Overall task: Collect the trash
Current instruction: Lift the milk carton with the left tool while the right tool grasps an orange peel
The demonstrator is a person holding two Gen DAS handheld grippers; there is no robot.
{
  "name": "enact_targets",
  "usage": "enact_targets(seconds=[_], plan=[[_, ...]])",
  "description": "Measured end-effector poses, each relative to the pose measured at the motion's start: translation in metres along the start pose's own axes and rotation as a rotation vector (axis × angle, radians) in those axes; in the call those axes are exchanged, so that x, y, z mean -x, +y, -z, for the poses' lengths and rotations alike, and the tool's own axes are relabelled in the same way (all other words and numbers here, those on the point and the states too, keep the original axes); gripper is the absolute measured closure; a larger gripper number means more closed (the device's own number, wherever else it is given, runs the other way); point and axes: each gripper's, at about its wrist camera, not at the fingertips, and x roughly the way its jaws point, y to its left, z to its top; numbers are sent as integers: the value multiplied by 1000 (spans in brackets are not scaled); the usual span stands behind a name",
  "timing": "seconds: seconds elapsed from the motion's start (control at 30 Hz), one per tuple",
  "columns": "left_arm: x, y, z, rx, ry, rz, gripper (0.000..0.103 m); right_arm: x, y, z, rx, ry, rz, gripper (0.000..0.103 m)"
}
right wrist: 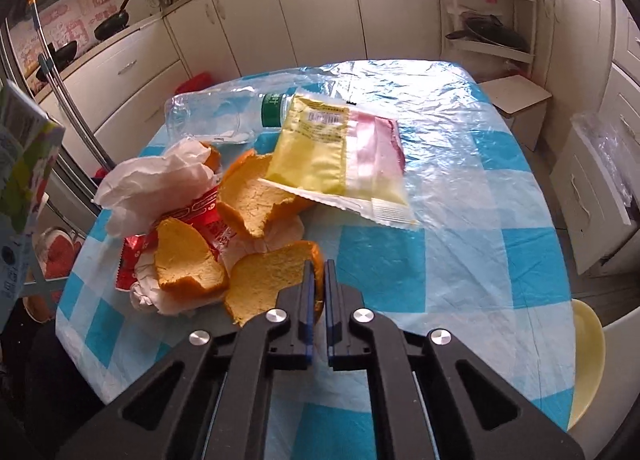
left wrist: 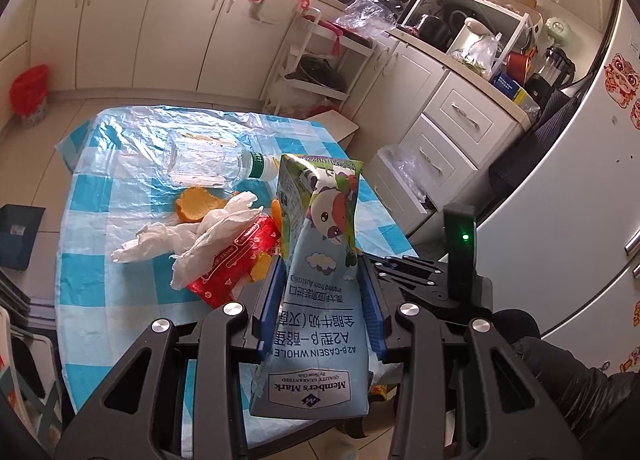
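Note:
My left gripper (left wrist: pixel 320 272) is shut on a blue-and-green milk carton (left wrist: pixel 320 219) and holds it upright above the near edge of the checked tablecloth (left wrist: pixel 132 227). The carton also shows at the left edge of the right wrist view (right wrist: pixel 24 179). My right gripper (right wrist: pixel 319 266) is shut on the rim of the nearest orange peel (right wrist: pixel 272 284). Two more peels (right wrist: pixel 184 256) lie beside it. Behind them lie a white tissue (right wrist: pixel 152 179), a red wrapper (right wrist: pixel 208 219), a yellow-and-pink wrapper (right wrist: pixel 320 155) and an empty clear bottle (right wrist: pixel 216 115) on its side.
A bin lined with a red bag (left wrist: pixel 30 93) stands on the floor at the far left. White cabinets (left wrist: pixel 180 19), a wire rack (left wrist: pixel 320 59) and a cardboard box (right wrist: pixel 516 99) ring the table. A fridge (left wrist: pixel 580 179) stands on the right and a yellow stool (right wrist: pixel 588 348) near the table's corner.

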Motion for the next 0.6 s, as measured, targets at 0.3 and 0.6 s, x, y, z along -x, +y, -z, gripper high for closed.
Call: enact_targets(seconds=[0.3, 0.6], plan=[[0, -17, 10, 3, -17, 10, 68, 58, -20, 4, -69, -108, -23, 98], [-13, -55, 10, -50, -15, 26, 68, 100, -51, 9, -73, -176, 68, 98]])
